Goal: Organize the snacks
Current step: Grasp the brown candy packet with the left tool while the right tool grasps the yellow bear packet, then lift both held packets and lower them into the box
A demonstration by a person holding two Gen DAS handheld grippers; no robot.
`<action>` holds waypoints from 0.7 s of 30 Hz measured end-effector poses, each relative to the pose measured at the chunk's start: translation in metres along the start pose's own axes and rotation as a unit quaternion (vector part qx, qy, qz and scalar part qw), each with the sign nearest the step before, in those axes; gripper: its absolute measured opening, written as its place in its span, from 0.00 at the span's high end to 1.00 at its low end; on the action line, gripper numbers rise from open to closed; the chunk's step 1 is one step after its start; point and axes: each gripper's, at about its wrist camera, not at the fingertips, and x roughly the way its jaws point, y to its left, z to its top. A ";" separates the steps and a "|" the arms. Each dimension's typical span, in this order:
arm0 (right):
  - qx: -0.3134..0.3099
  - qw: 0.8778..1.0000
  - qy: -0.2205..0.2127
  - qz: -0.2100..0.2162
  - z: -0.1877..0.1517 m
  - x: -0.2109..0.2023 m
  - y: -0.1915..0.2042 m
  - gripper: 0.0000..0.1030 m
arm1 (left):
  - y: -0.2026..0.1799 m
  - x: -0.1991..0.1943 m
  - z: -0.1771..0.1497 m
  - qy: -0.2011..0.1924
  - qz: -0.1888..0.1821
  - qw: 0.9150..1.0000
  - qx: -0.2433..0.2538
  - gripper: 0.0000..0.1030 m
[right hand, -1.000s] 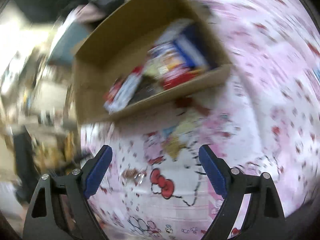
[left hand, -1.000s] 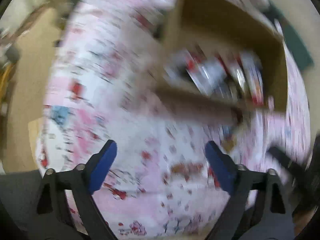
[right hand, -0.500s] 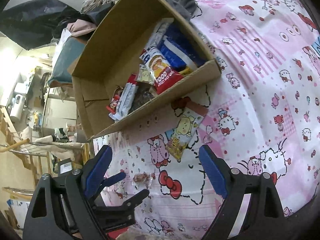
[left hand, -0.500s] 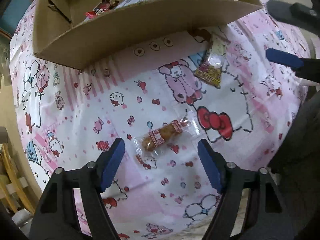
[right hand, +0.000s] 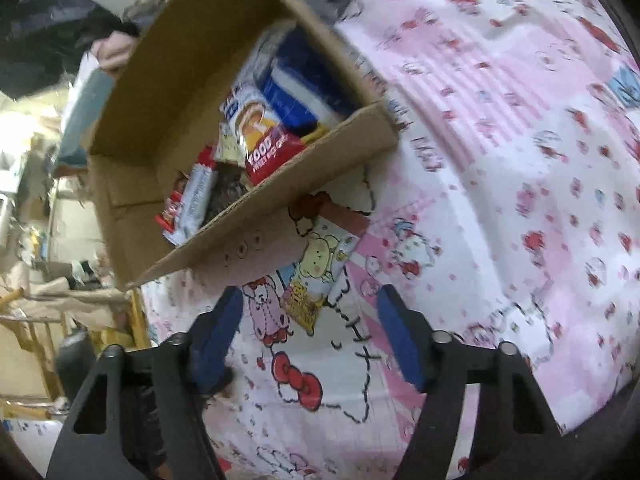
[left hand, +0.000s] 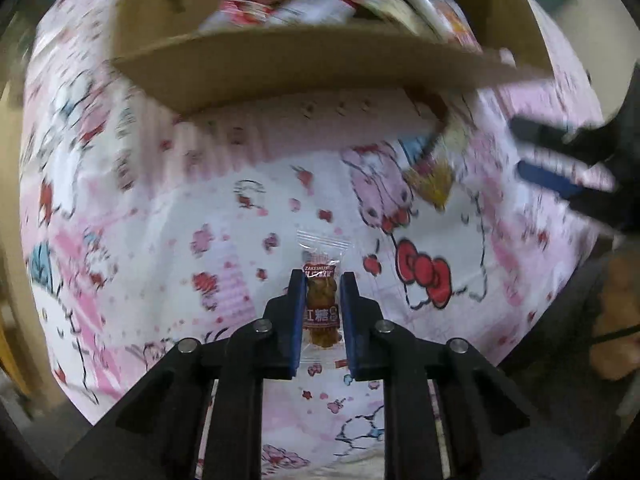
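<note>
while the background smears with motion blur, the left claw (left hand: 322, 280) sits low centre in the left wrist view, its blue pads pressed against both sides of a small clear snack packet (left hand: 321, 300) holding brown pieces, with a red label band. packet's clear end sticks out past the fingertips, above the pink cartoon-print cloth (left hand: 160, 240).
cardboard box (left hand: 304, 60) fills the top of that frame, several wrapped snacks inside, blurred.
right wrist view: right claw (right hand: 310, 334) lower centre, pads spread wide with nothing between them. just beyond its tips lies a yellow cartoon-bear snack pouch (right hand: 320, 276) flat on the cloth, its upper end touching or tucked under the box's near wall; cannot tell which. box interior shows a red-and-white pack (right hand: 264, 140) and a blue-and-white pack (right hand: 296, 84) toward upper centre.
</note>
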 end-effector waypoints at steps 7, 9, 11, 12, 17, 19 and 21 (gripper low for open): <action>-0.044 0.997 0.022 -0.064 0.010 0.042 0.023 0.48 | 0.021 -0.021 0.001 -0.033 0.011 0.999 -0.039 0.87; -0.049 0.994 0.021 -0.090 0.009 0.051 0.022 0.54 | 0.028 -0.026 -0.002 -0.039 0.015 0.998 -0.043 0.87; -0.066 0.992 0.019 -0.103 0.006 0.053 0.026 0.55 | 0.030 -0.027 -0.001 -0.041 0.016 0.998 -0.046 0.87; -0.083 0.990 0.018 -0.117 0.004 0.054 0.030 0.59 | 0.027 -0.027 -0.001 -0.042 0.016 0.998 -0.046 0.86; -0.126 0.981 0.009 -0.148 -0.005 0.055 0.035 0.72 | 0.020 -0.026 -0.003 -0.042 0.017 0.998 -0.043 0.86; -0.124 0.982 0.012 -0.142 -0.010 0.053 0.033 0.72 | 0.020 -0.027 -0.004 -0.041 0.016 0.998 -0.039 0.86; -0.122 0.983 0.015 -0.136 -0.017 0.049 0.029 0.73 | 0.017 -0.027 -0.003 -0.043 0.019 0.998 -0.033 0.86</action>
